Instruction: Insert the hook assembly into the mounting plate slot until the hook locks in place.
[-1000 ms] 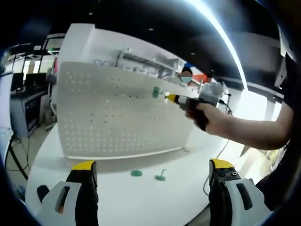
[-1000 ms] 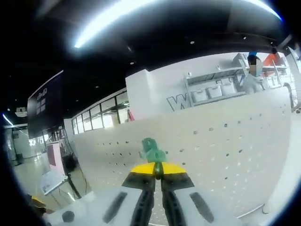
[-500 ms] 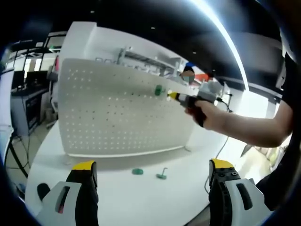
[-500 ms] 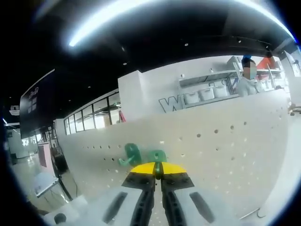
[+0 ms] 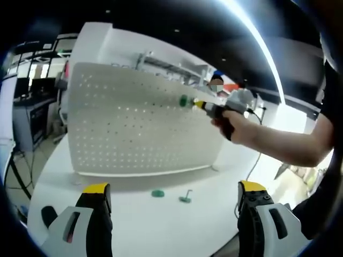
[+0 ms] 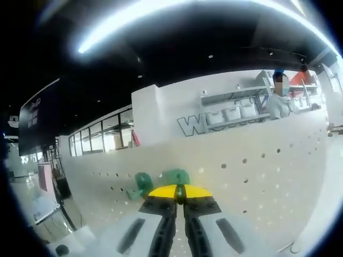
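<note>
Left gripper view: left gripper point(image 5: 170, 206) at 6 o'clock, yellow-tipped jaws wide apart, nothing between them, low over the white table point(image 5: 134, 225). Just beyond on the table: a green round piece point(image 5: 157, 193), and beside it toward 3 o'clock a loose green hook point(image 5: 185, 197). Farther: upright white pegboard point(image 5: 123, 128). At 1 o'clock a hand point(image 5: 236, 128) brings the right gripper point(image 5: 199, 104) to the board's upper edge, a green hook piece point(image 5: 184, 100) at its tip.

Right gripper view: right gripper point(image 6: 178, 193) jaws pressed together on the green hook piece point(image 6: 176, 177), held against the pegboard point(image 6: 268, 171). A mounted green hook point(image 6: 140, 184) sits just beside it toward 9 o'clock.
</note>
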